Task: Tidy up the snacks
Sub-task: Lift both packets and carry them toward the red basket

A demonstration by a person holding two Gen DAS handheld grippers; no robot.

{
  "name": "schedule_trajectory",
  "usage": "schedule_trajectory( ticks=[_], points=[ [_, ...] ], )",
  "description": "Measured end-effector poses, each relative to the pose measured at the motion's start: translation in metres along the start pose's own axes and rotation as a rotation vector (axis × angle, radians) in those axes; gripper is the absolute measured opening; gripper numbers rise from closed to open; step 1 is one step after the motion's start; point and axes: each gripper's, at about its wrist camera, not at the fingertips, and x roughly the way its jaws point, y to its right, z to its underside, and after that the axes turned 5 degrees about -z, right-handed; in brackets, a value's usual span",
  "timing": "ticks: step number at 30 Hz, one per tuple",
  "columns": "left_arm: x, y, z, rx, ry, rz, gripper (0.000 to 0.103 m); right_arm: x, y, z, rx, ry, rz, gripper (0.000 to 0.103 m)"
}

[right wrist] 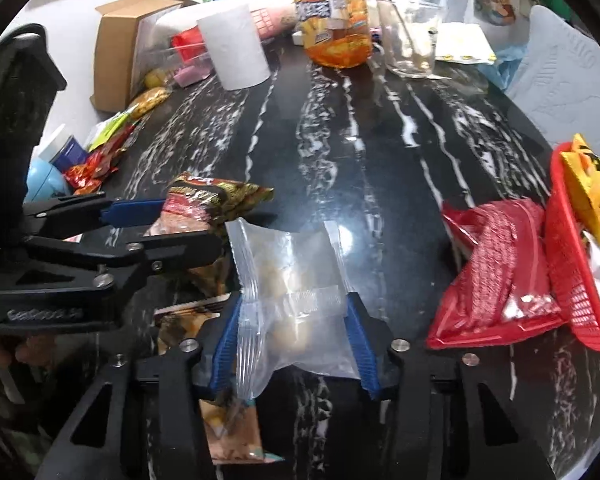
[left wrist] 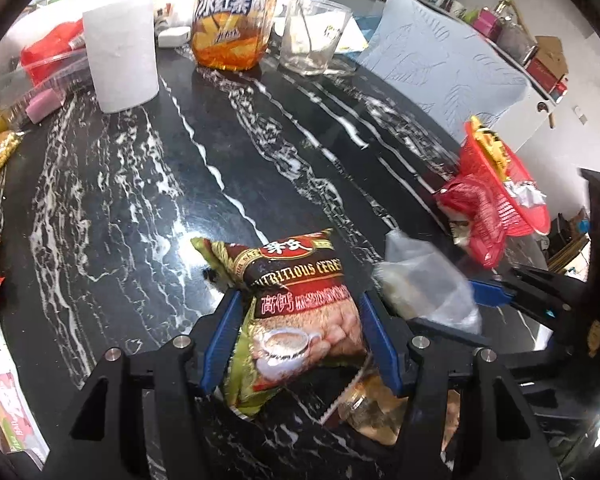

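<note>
Cereal sachet [left wrist: 300,312], red and green with a printed cup, low centre of the left wrist view, clamped between the blue pads of the left tool [left wrist: 300,340], its lower end hanging just above the black white-veined marble desk [left wrist: 148,208]. Clear zip bag [right wrist: 292,312] of pale round snacks, low centre of the right wrist view, gripped at both sides by the right tool [right wrist: 292,340], the plastic puckered between the pads. No earlier view is given, so any jaw motion is left unrecorded. Red mesh basket [right wrist: 576,280], right edge of the right view, tilted, holding a yellow packet [right wrist: 592,188]; a red snack pack [right wrist: 496,268] leans against its left side. Paper roll [left wrist: 120,56], upright, upper left of the left view; orange iced-tea bottle [left wrist: 236,16] and clear glass cup [left wrist: 312,36] with a stirrer stand to its right. Assorted snack packets [right wrist: 100,160] lie at the left desk edge, near a cardboard box [right wrist: 120,48].
</note>
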Motion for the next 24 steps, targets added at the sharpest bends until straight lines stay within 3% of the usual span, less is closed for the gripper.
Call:
schedule_trajectory(
  ticks=[8, 13, 17, 24],
  points=[
    [0.009, 0.008, 0.0, 0.034, -0.008, -0.029, 0.059, -0.009, 0.011, 0.008, 0.045, 0.015, 0.05, 0.048],
    [0.008, 0.013, 0.001, 0.071, 0.02, -0.065, 0.059, -0.01, 0.011, 0.012, 0.057, 0.001, 0.055, 0.054],
    [0.007, 0.012, 0.003, 0.08, 0.03, -0.065, 0.059, -0.006, 0.01, 0.012, 0.048, -0.011, 0.047, 0.062],
    [0.003, 0.01, 0.003, 0.067, 0.032, -0.05, 0.055, 0.002, 0.015, 0.009, 0.057, -0.021, 0.048, 0.061]
  ],
)
